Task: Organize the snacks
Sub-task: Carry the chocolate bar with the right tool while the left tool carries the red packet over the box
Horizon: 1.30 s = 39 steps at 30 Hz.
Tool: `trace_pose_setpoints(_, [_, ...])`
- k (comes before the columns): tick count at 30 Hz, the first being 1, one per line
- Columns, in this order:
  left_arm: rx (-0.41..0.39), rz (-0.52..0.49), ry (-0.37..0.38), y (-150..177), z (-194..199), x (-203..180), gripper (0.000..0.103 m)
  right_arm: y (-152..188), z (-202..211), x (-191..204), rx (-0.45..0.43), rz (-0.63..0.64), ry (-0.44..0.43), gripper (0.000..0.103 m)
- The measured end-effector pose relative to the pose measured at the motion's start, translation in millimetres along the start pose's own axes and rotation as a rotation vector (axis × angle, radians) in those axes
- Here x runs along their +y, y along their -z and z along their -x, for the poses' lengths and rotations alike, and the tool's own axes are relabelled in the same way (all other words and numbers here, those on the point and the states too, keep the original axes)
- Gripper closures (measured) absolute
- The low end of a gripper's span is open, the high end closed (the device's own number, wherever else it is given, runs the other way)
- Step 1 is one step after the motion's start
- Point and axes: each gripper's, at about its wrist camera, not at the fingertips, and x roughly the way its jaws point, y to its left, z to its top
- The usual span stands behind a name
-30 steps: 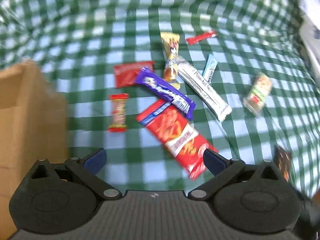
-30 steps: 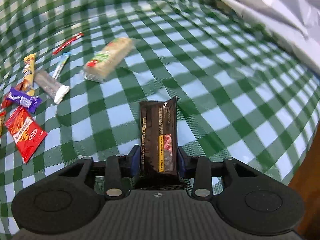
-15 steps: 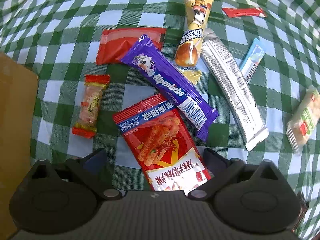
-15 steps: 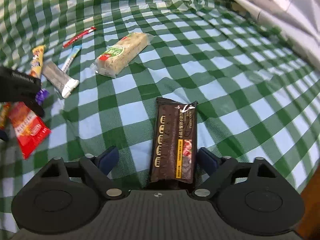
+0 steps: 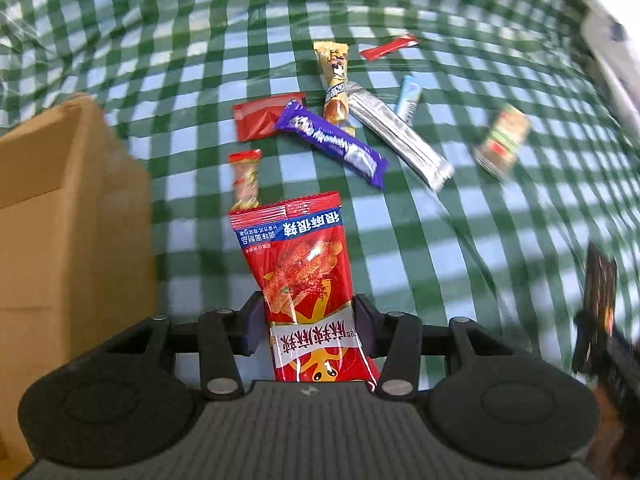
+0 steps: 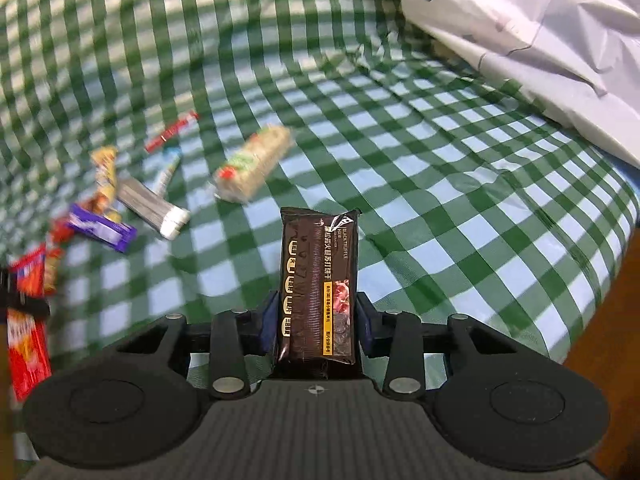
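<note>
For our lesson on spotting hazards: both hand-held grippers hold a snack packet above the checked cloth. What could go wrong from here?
1. The left hand-held gripper pinches only the lower end of the red snack packet; the soft packet may flop or slip.
2. The cardboard box stands close on the left; a swing could knock it.
3. The right hand-held gripper grips the dark biscuit packet by its sides; biscuits might crack.

A tall brown cardboard box (image 5: 60, 240) walls off the left of the left jaws; ahead lies bare green-checked tablecloth (image 5: 460, 248), then scattered wrappers.

Bright, motion-blurred, fisheye-warped edges
</note>
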Motion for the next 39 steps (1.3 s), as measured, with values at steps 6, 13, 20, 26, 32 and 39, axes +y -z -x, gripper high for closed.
trace_pose_setpoints(6, [-0.048,-0.017,0.020,66,80,43,0.051,15,71,22,-0.031,-0.004,-0.105,0.062])
trace_pose_setpoints(13, [-0.115,0.022,-0.043,142,150,116,0.051,54,153,79,-0.025,0.098,-0.305,0.062])
trace_pose_setpoints(20, [-0.173,0.138,-0.113,206,194,186,0.051,93,214,146,0.000,0.220,-0.464,0.062])
trace_pose_setpoints(26, [-0.198,0.205,-0.115,248,214,224,0.051,137,251,191,0.045,0.322,-0.513,0.062])
trace_pose_setpoints(32, [-0.234,0.236,-0.089,269,225,243,0.051,159,275,213,0.047,0.406,-0.506,0.062])
trace_pose_setpoints(39, [-0.264,0.245,-0.058,278,228,246,0.051,163,291,221,0.016,0.454,-0.470,0.062])
